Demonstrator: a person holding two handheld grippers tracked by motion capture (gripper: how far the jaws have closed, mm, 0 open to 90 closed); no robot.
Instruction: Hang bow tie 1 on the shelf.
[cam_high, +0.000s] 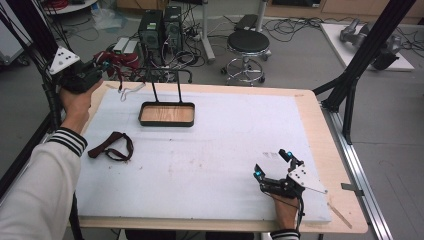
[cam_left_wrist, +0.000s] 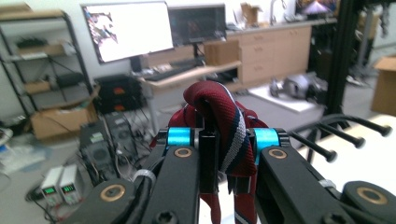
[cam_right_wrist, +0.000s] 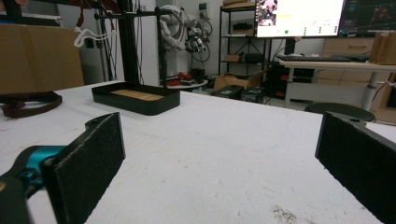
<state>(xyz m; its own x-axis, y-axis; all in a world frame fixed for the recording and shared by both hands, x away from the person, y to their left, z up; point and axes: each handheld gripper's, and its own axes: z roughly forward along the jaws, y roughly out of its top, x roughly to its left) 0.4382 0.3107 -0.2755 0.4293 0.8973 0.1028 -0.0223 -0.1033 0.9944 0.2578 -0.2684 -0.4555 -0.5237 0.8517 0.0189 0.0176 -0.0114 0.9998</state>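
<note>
My left gripper (cam_high: 102, 65) is held up off the table's far left corner, shut on a dark red tie with white and navy stripes (cam_high: 122, 59). In the left gripper view the tie (cam_left_wrist: 215, 100) bunches over and between the closed jaws of that gripper (cam_left_wrist: 219, 137). The black rack's prongs (cam_left_wrist: 345, 126) show to its right. A second dark red tie (cam_high: 112, 146) lies looped on the white mat at the left. My right gripper (cam_high: 271, 164) rests near the front right of the mat, open, with nothing between its pads (cam_right_wrist: 88, 158).
A black tray with a wooden floor (cam_high: 166, 121) stands at the back centre of the white mat (cam_high: 210, 160), under a thin black rack (cam_high: 165, 75). A white hanger (cam_high: 131, 90) hangs by the rack. Beyond the table are a stool (cam_high: 247, 42) and computer towers (cam_high: 160, 27).
</note>
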